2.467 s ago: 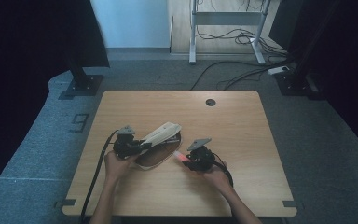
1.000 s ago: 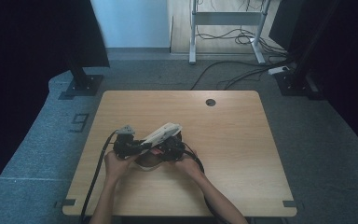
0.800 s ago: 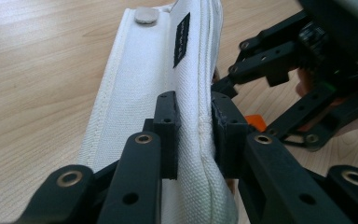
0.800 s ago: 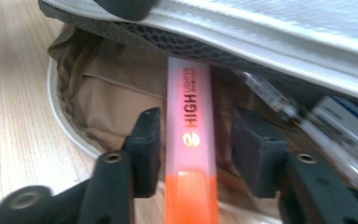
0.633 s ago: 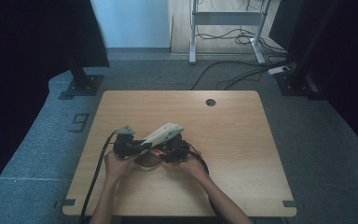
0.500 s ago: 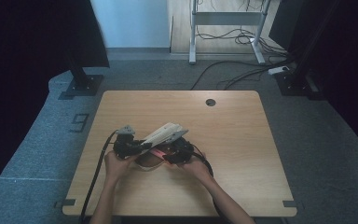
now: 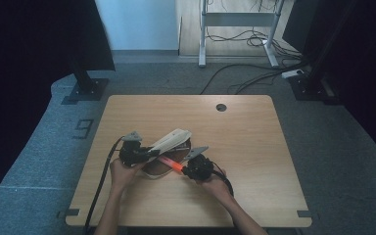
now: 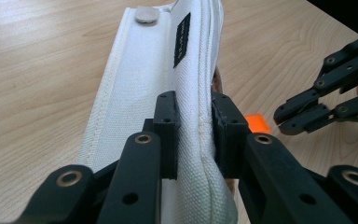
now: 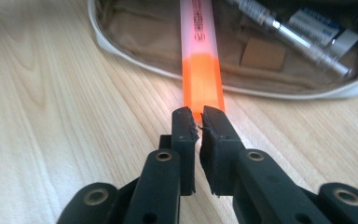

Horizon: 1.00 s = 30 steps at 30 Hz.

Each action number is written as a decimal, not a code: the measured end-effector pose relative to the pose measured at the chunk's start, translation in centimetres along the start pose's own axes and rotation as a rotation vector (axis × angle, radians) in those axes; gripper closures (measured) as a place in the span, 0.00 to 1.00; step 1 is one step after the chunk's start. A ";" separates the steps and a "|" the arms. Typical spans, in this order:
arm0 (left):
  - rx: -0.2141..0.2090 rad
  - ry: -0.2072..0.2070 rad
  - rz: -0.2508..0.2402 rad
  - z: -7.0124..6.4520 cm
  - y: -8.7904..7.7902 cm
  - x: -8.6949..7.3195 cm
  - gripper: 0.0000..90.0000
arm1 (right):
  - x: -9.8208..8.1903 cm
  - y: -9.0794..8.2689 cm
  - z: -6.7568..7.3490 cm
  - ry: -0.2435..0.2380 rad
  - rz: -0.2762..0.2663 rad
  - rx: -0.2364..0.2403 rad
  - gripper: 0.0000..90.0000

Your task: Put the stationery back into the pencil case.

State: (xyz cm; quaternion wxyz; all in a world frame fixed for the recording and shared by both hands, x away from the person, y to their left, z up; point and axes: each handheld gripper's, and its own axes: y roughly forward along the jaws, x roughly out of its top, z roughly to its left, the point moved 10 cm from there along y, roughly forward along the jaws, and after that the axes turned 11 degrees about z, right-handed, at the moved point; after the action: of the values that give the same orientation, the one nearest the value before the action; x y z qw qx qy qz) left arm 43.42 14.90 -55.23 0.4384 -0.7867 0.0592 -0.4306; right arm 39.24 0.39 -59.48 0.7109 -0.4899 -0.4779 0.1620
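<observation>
A white fabric pencil case (image 7: 152, 171) lies open on the wooden table (image 7: 254, 147). My left gripper (image 7: 147, 151) is shut on its raised flap (image 7: 172, 139), and the pads pinch the cloth edge (image 8: 193, 135). An orange highlighter (image 9: 203, 70) rests with its far end inside the case and its near end over the rim (image 9: 135, 58) on the table. My right gripper (image 9: 196, 119) sits just behind that near end. Its jaws have just been closing and are now shut with nothing between them. From above, the highlighter (image 7: 169, 163) runs from the case to my right gripper (image 7: 185, 169).
Inside the case lie a silver pen (image 9: 284, 32) and a blue-and-white eraser (image 9: 321, 28). The table has a round cable hole (image 7: 221, 107) at the back. Beyond it stand a desk frame (image 7: 235, 19) and loose floor cables (image 7: 254, 78).
My right gripper has drawn back to the right, out of the case opening. The highlighter stays behind, half in the case. The left gripper has kept the flap lifted in the same place.
</observation>
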 end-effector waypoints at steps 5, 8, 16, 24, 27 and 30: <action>-0.001 0.000 0.001 0.0 0.0 0.0 0.83 | -0.3 0.7 -0.2 0.008 0.015 -0.011 0.92; 0.000 0.000 0.000 0.0 0.0 0.0 0.83 | -0.2 1.0 -0.6 0.013 0.011 -0.019 0.92; -0.002 0.002 0.001 0.0 0.0 0.0 0.83 | 0.8 1.9 -1.6 0.031 0.005 -0.033 0.92; -0.002 0.003 0.001 -0.1 0.1 0.0 0.83 | 2.3 2.4 -2.0 0.037 -0.010 -0.040 0.91; -0.002 0.003 0.000 -0.1 0.1 0.0 0.83 | 2.8 2.6 -2.2 0.037 -0.009 -0.044 0.91; -0.002 0.003 0.000 -0.1 0.1 0.0 0.83 | 3.3 2.9 -2.4 0.043 -0.010 -0.043 0.90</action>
State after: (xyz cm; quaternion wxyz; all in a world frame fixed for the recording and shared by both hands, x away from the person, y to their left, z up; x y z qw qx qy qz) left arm 43.41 14.74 -55.30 0.4374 -0.7866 0.0604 -0.4315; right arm 43.55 2.73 -60.40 0.7111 -0.5060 -0.4684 0.1375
